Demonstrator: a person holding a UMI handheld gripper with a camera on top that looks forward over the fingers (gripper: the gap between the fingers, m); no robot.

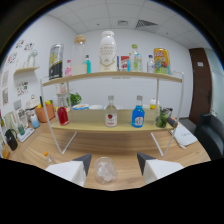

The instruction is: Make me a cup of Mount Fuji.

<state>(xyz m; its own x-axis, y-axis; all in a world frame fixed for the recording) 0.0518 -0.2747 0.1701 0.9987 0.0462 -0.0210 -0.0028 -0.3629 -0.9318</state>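
Your gripper [112,162] stands open, its two pale fingers [70,170] spread wide on either side of a small clear glass cup [105,170] that sits on the wooden table [125,150] with what look like pale ice lumps inside; there is a gap at each side, so nothing is gripped yet. Judge that cup as light but fragile and slick, likely wet from its contents, so you would do best to close on its side wall low down, gently and squarely, keeping it upright. Beyond the fingers a white wire-framed two-tier shelf [165,137] stands across the table. On its lower board you have a clear bottle with a red label [111,114], a blue bottle [138,115] and a red bottle [62,114], all well apart from the cup. The shelf's slanted legs are the nearest thing to snag if you reach forward.
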